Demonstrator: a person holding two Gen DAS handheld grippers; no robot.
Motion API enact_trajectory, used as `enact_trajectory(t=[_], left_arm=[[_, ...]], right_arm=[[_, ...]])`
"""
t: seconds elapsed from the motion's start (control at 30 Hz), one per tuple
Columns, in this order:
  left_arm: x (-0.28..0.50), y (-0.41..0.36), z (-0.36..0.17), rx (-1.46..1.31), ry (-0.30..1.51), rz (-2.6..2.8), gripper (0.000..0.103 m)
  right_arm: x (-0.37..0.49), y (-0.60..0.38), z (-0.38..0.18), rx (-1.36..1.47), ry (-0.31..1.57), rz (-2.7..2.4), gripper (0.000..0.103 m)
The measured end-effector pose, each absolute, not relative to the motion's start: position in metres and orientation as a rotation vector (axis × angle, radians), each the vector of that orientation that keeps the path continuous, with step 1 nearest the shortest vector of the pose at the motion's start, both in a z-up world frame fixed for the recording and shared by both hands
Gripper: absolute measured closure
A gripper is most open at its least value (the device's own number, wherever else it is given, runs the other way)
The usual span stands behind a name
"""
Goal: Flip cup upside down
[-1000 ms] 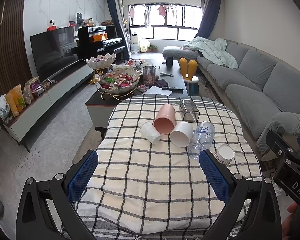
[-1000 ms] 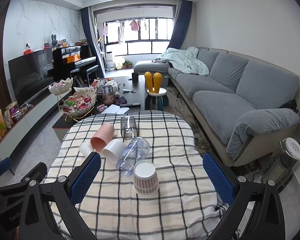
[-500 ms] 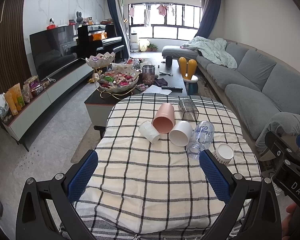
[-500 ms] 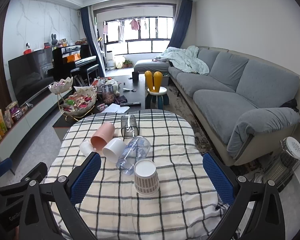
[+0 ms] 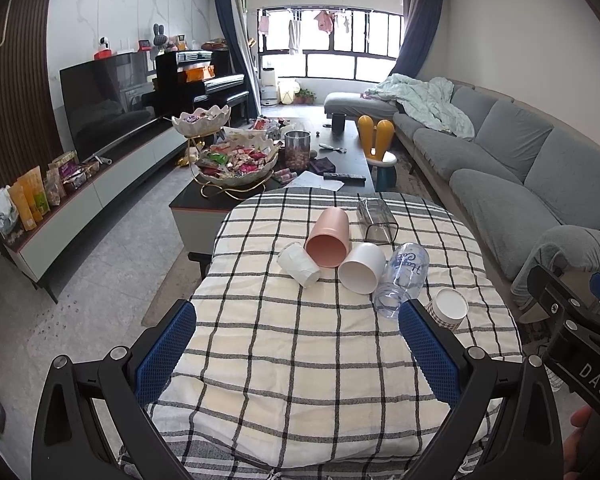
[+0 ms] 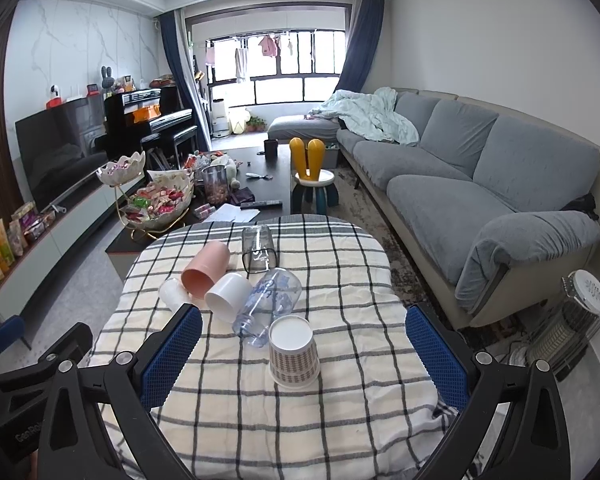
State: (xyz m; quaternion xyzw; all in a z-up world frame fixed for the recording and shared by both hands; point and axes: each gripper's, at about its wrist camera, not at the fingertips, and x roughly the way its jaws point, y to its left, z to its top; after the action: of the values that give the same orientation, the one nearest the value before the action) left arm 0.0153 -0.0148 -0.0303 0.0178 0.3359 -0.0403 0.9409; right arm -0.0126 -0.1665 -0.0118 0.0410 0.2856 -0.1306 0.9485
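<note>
A patterned paper cup (image 6: 294, 354) stands upside down on the checked tablecloth (image 6: 340, 400), between my right gripper's (image 6: 304, 348) wide-open fingers; it also shows in the left wrist view (image 5: 447, 311). Behind it several cups lie on their sides: a pink cup (image 5: 328, 237), a white cup (image 5: 362, 268), a small frosted cup (image 5: 299, 264), a clear plastic cup (image 5: 402, 278) and a clear square cup (image 5: 376, 221). My left gripper (image 5: 298, 348) is open and empty over the table's near half.
A dark coffee table (image 5: 268, 184) with snack bowls stands beyond the table. A grey sofa (image 6: 480, 184) runs along the right. A TV cabinet (image 5: 100, 184) lines the left wall. A small heater (image 6: 572, 320) stands at the right.
Both views have shifted only slightly. The cups have not moved and both grippers stay open.
</note>
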Motion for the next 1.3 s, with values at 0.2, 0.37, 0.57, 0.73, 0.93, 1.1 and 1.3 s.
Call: enact_trajectory(t=[0.2,0.37,0.57,0.73,0.93,1.1,1.3], left_arm=[[0.0150,-0.0149,-0.0304,0.035,0.683,-0.080,0.000],[0.0138,-0.0136,-0.0267,0.035,0.665,-0.070,0.000],[0.0132,-0.0120,-0.0261,0.034,0.669,-0.073,0.000],[0.0126,-0.0116,-0.0260,0.031,0.671,-0.074,0.000],[0.0126,-0.0109,-0.0258,0.033,0.670,-0.072,0.000],[0.0130,-0.0098,-0.0261,0.032,0.672,-0.075,0.000],[0.0128,-0.0084,-0.0284,0.032,0.670,-0.076,0.000]], right_arm=[[-0.0122,-0.1667,-0.0113,0.085,0.583,-0.266,0.001],[-0.0121,-0.1668,-0.0110,0.085,0.583,-0.265,0.001],[-0.0130,-0.1657,-0.0101,0.085,0.585,-0.267,0.001],[-0.0122,-0.1665,-0.0100,0.084,0.585,-0.265,0.001],[-0.0118,-0.1672,-0.0095,0.086,0.587,-0.266,0.001],[-0.0107,-0.1687,-0.0095,0.087,0.587,-0.266,0.001],[-0.0110,-0.1678,-0.0097,0.082,0.585,-0.267,0.001]])
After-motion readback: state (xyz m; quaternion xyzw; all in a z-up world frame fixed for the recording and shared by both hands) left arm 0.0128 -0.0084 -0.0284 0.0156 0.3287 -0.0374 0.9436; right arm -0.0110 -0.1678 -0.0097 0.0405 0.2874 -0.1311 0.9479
